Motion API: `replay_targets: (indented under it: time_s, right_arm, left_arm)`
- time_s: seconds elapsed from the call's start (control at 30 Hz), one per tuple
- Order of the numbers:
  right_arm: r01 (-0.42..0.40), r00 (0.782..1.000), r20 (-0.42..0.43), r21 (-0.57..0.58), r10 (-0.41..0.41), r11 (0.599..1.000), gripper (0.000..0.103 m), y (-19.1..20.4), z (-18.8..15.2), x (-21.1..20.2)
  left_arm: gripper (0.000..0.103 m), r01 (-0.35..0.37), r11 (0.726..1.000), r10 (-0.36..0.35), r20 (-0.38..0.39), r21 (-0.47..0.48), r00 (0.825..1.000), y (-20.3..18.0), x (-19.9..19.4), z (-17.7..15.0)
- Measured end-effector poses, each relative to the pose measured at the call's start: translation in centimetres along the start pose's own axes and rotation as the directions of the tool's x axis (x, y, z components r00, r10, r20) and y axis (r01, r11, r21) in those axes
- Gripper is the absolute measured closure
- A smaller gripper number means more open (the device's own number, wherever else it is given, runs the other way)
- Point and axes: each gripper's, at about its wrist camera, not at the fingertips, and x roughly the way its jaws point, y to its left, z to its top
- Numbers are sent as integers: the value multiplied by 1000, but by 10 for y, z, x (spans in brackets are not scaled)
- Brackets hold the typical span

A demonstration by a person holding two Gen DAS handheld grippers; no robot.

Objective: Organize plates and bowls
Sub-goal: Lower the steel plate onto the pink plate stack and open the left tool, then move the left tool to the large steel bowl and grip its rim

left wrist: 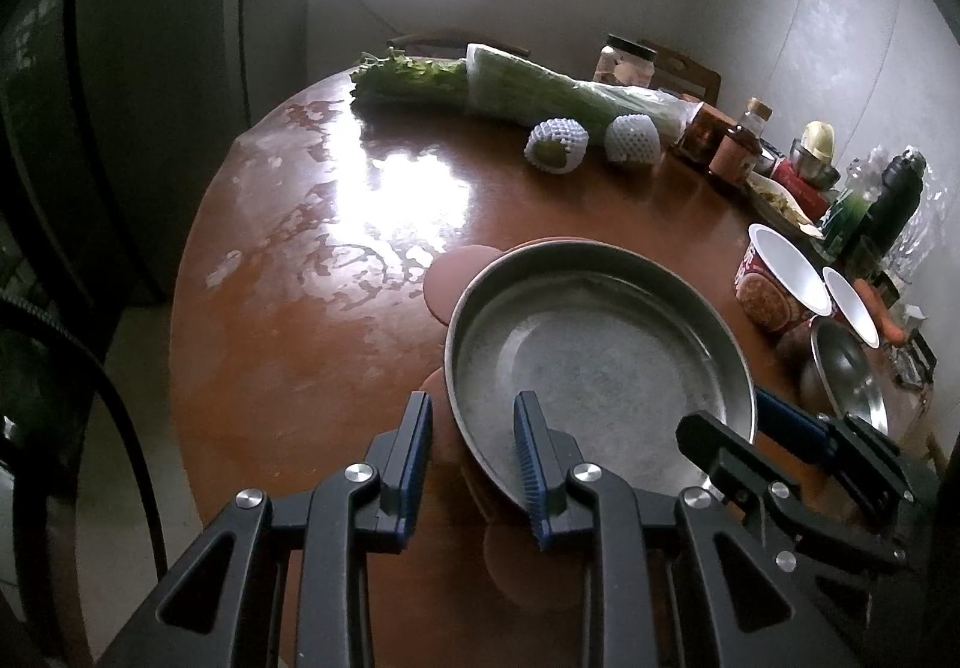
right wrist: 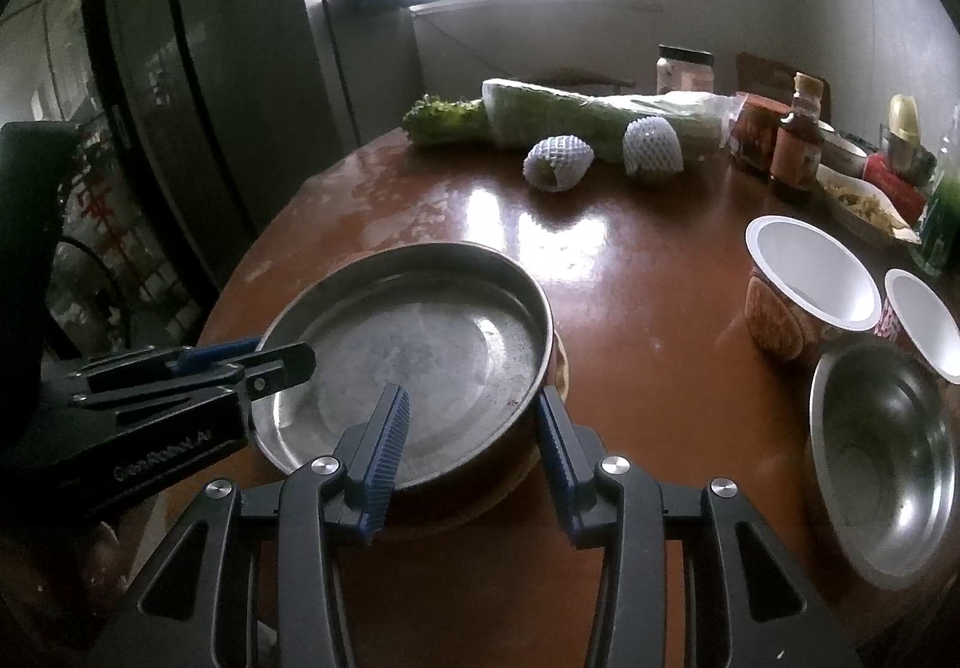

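A round steel plate point(left wrist: 594, 344) sits on a brown flower-shaped mat point(left wrist: 459, 278) near the front of the brown round table point(left wrist: 312, 272). My left gripper point(left wrist: 474, 416) is open and straddles the plate's near-left rim, one finger inside and one outside. My right gripper point(right wrist: 474, 416) is open and straddles the plate's point(right wrist: 420, 350) near-right rim the same way. Each gripper shows in the other's view: the right one point(left wrist: 750, 428), the left one point(right wrist: 252, 356). A steel bowl point(right wrist: 882, 446) stands to the right, also in the left wrist view point(left wrist: 846, 374).
Two white paper cups point(right wrist: 810, 278) point(right wrist: 924, 320) stand right of the plate. At the back lie wrapped greens point(right wrist: 576, 116), two foam-netted fruits point(right wrist: 558, 158) point(right wrist: 654, 146), a jar point(right wrist: 684, 68) and sauce bottles point(right wrist: 795, 134). A dark fridge point(right wrist: 210, 98) stands to the left.
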Motion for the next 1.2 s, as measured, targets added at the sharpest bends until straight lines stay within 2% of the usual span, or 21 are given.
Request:
replay_targets:
  time_s: [0.3,0.43,0.7,1.2]
  right_arm:
    - [-8,1000,-15,7,8,1000,57,-1,1,3]
    - [-15,1000,-15,1,15,1000,50,0,0,3]
    - [38,999,30,-19,-38,999,40,0,1,-5]
    - [64,992,107,-20,-62,998,35,-3,5,-30]
  left_arm:
    - [67,4,1000,-4,0,8,1000,-1,-1,1]
    - [67,0,1000,0,5,6,1000,-1,-3,1]
    - [67,1,1000,-1,19,0,1000,-2,-10,0]
    - [61,-3,1000,2,41,17,999,-13,-27,-3]
